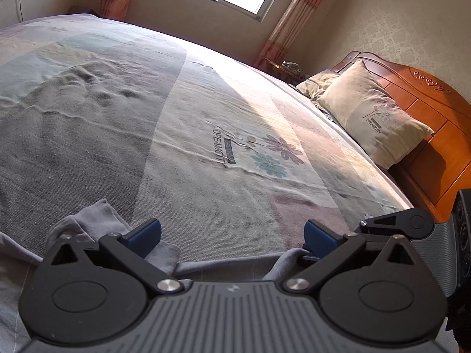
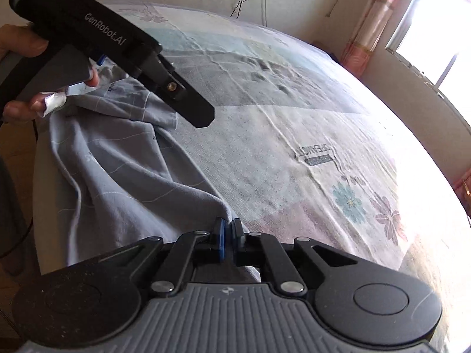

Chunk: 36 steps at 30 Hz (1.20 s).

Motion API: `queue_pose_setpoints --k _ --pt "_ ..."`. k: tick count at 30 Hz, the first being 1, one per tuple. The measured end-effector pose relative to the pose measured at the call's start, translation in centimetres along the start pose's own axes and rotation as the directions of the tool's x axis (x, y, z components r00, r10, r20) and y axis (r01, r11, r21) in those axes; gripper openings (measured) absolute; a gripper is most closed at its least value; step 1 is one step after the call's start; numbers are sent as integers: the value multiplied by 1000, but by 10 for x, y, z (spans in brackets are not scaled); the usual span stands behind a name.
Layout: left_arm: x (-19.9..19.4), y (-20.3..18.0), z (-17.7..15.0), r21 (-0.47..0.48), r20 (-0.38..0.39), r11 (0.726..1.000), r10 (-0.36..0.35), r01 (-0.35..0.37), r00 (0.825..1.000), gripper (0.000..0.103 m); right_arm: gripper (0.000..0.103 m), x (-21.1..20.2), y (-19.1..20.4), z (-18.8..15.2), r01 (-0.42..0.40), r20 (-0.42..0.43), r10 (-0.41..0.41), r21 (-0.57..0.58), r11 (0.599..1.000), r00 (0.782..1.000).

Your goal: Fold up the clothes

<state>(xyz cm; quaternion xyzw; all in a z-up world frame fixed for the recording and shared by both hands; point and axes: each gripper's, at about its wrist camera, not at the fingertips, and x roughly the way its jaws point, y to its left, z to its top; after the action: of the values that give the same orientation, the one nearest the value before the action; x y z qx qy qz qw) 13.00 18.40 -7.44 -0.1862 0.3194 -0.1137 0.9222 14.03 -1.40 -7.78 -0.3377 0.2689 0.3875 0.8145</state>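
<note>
Right wrist: right gripper (image 2: 228, 236) jaws clamped on grey garment (image 2: 117, 170) | left gripper (image 1: 232, 234) jaws apart

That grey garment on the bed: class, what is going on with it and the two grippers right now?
A person holds a gripper in each hand at the near edge of a bed. The right gripper is closed, with a fold of the grey garment pinched between its blue pads. The left gripper is open above the garment's edge and grips nothing. The garment lies crumpled and partly hanging over the bed's edge, not yet folded. A pillow leans on the headboard.
</note>
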Motion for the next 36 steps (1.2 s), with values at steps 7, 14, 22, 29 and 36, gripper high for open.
queue_pose_setpoints --k 7,14,22,29,36 --pt "1 -3 0 32 -9 999 18 -18 1000 102 21 -24 -1 -13 90 0 -90 50 995 996" --pt "3 -5 -2 43 -17 999 9 -9 1000 102 22 -36 -25 -45 147 -72 -142 78 986 987" --pt "10 -9 -3 58 -38 998 16 -14 999 102 22 -4 -43 -64 105 -122 -95 81 991 988" --pt "11 -11 -4 72 -48 997 1 3 999 102 23 -2 -54 -66 26 -120 -17 73 997 993" --pt "13 -12 -5 79 -57 997 18 -13 998 102 19 3 -82 -63 -120 -145 148 187 975 978"
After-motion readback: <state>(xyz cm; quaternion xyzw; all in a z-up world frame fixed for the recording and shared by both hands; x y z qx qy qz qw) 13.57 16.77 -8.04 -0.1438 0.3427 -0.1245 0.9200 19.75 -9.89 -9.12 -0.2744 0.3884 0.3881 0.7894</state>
